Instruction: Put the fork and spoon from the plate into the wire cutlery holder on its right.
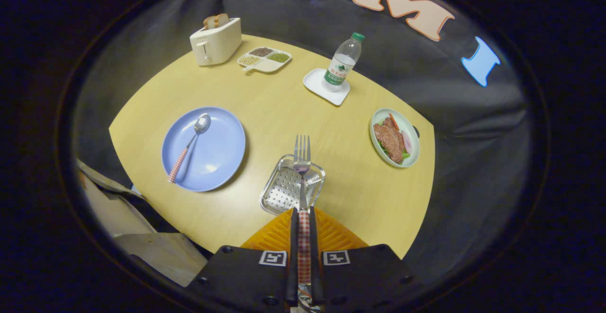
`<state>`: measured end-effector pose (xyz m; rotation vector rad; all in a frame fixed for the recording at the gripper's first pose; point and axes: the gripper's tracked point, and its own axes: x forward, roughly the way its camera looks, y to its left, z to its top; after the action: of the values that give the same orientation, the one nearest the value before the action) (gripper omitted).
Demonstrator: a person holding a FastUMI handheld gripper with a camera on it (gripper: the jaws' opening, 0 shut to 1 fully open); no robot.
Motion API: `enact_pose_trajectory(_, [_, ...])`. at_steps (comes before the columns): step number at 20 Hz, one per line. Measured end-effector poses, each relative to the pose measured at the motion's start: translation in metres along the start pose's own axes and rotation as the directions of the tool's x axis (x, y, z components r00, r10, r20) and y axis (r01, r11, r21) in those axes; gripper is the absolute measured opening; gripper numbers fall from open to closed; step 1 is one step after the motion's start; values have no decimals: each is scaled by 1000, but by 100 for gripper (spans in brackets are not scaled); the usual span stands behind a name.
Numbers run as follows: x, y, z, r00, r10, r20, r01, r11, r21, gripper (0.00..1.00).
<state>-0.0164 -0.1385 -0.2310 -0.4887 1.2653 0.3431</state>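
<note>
The gripper has its two fingers closed tight on the checked handle of the fork, so the fork juts forward from between them with its tines pointing away, toward the far side of the table. The fork is lifted clear of the blue plate and hangs over the wire cutlery holder, a perforated metal tray that sits on the near part of the table, just to the right of the plate; whether the tines are above the holder's far rim or a little beyond it is hard to judge from this angle. The fork is not yet released, so by my reading the first half of the job is mid-way: picked up and carried across, but still to be lowered and let go into the holder. The spoon lies untouched on the plate, bowl toward the far side and checked handle reaching over the near-left rim, so the whole second half is left to do. Farther off stand a toaster, a divided snack dish, a water bottle on a white coaster, and a plate of food at the right, all well apart from the work.
</note>
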Motion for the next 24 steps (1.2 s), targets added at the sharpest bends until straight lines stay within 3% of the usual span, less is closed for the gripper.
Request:
enact_pose_trajectory(8, [10,6,-23,987,82,-140,-94,992,-80,14])
enact_pose_trajectory(24, [38,14,-18,925,61,-376,-161,957,-241,14])
